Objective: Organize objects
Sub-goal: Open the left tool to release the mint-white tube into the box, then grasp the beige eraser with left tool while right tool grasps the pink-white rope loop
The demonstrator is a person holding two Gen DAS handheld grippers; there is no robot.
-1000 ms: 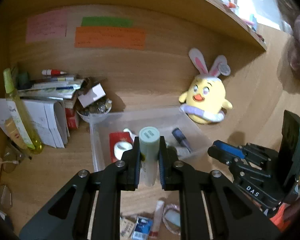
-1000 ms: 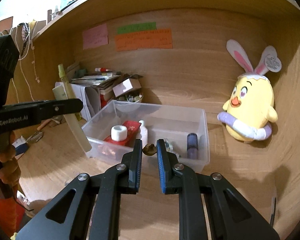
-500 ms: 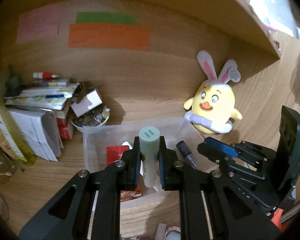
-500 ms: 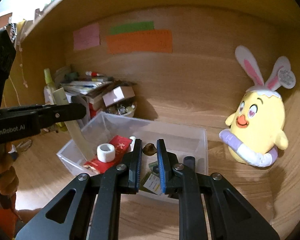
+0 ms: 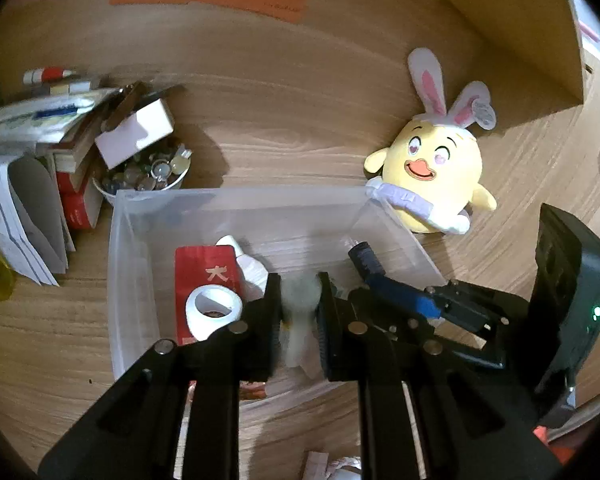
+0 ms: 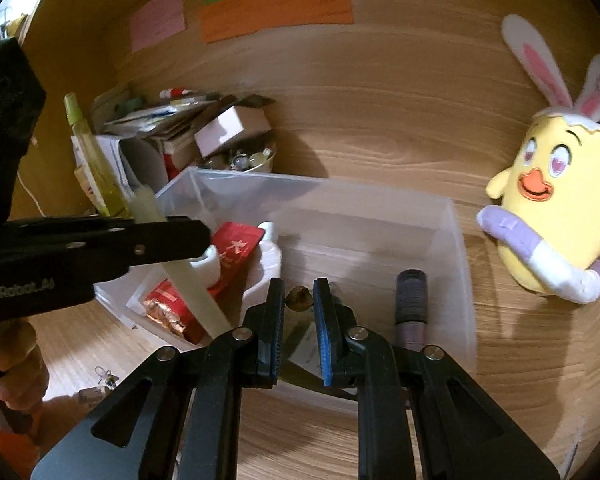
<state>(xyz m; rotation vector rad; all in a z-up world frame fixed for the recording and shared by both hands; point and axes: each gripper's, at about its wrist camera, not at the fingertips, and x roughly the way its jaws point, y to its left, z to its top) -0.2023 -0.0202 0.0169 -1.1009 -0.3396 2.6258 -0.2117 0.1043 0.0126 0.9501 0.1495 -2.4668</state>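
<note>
Both tongs now lower over clear bin (image 5: pixel 236 204) | left tongs (image 5: pixel 299 312) clamp pale-green tube (image 5: pixel 300 320) | right tongs (image 6: pixel 299 300) pinch small brown object (image 6: pixel 297 297) | drop-off looks next

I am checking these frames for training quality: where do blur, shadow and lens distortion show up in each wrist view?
Left wrist view: the pale tube held in the left gripper is smeared by blur; fisheye bends the clear bin rim; corners go black. Right wrist view: sharper, the small brown item in the right gripper reads clearly; the plush chick casts a shadow on the wood.
</note>
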